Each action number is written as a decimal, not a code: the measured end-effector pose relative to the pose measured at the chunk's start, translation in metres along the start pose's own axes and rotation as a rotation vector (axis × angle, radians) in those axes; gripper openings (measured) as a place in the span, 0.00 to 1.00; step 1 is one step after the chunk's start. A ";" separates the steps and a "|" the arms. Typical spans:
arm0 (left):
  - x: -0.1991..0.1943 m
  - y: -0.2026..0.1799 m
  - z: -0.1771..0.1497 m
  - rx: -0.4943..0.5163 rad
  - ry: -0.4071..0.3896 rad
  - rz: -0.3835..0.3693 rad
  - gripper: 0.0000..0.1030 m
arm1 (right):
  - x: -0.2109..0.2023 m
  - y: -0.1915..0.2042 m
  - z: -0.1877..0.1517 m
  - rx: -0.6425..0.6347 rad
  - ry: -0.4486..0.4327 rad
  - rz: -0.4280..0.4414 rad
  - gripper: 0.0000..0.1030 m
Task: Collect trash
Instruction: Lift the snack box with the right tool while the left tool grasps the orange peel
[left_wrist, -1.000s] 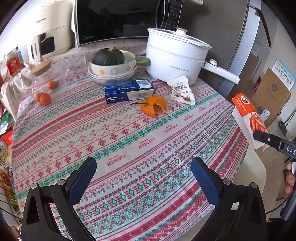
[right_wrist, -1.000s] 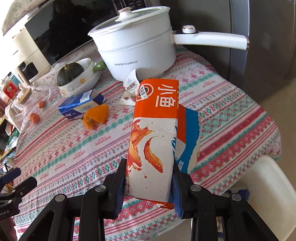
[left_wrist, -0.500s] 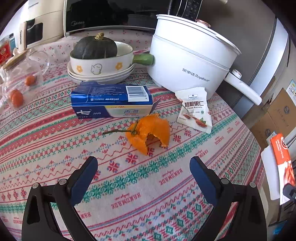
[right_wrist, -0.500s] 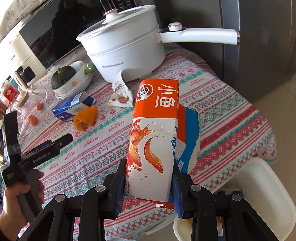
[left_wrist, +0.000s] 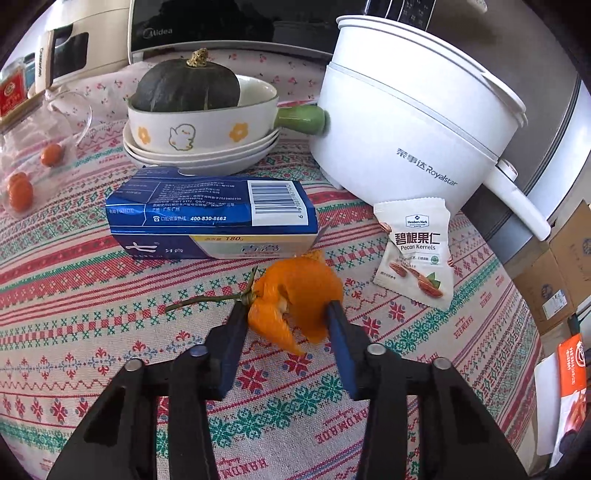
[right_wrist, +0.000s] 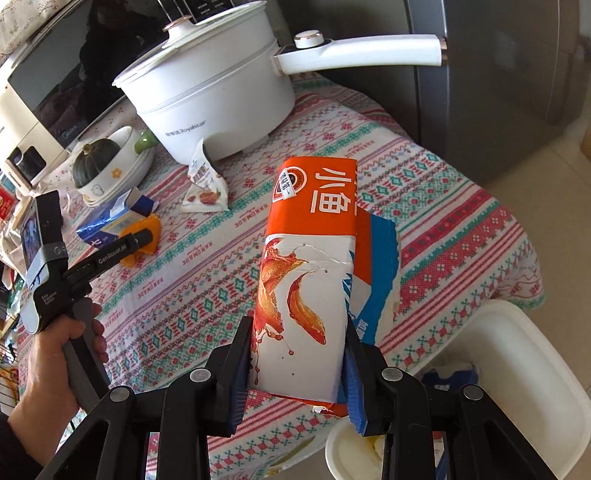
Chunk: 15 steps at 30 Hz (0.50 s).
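Observation:
An orange peel (left_wrist: 295, 291) with a green stem lies on the patterned tablecloth (left_wrist: 110, 332). My left gripper (left_wrist: 286, 305) is closing around it, and both blue pads touch its sides. The right wrist view shows the same gripper (right_wrist: 142, 236) at the peel (right_wrist: 151, 225), held by a hand (right_wrist: 48, 365). My right gripper (right_wrist: 298, 323) is shut on a torn orange-and-white carton (right_wrist: 314, 221), held upright past the table's near edge. A blue box (left_wrist: 207, 214) and a white pecan packet (left_wrist: 417, 251) lie just behind the peel.
A white electric pot (left_wrist: 406, 122) with a long handle stands at the back right. Beside it is a bowl (left_wrist: 199, 129) holding a dark squash, on stacked plates. A white bin (right_wrist: 517, 369) stands on the floor under the carton. A microwave (left_wrist: 229, 29) lines the back.
My left gripper moved forward and down to the orange peel, and its jaws closed from wide apart onto it. The right gripper drifted slightly with the carton still held.

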<state>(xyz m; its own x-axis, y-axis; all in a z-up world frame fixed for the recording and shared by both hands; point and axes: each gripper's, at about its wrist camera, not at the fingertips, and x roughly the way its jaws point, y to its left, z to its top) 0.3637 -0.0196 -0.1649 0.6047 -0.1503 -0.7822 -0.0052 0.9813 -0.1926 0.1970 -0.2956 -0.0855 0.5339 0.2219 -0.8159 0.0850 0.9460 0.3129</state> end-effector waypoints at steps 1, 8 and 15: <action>-0.003 0.000 -0.001 0.009 0.000 0.002 0.30 | 0.000 -0.001 -0.001 0.000 0.003 0.000 0.37; -0.035 0.007 -0.017 0.077 0.003 0.000 0.21 | -0.009 0.002 -0.005 -0.018 -0.013 0.000 0.37; -0.084 0.022 -0.046 0.106 0.014 -0.021 0.20 | -0.030 0.004 -0.008 -0.015 -0.052 0.011 0.37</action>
<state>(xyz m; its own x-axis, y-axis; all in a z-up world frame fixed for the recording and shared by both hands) 0.2768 0.0086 -0.1307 0.5929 -0.1722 -0.7867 0.0920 0.9849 -0.1463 0.1743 -0.2967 -0.0640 0.5775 0.2201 -0.7862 0.0669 0.9470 0.3142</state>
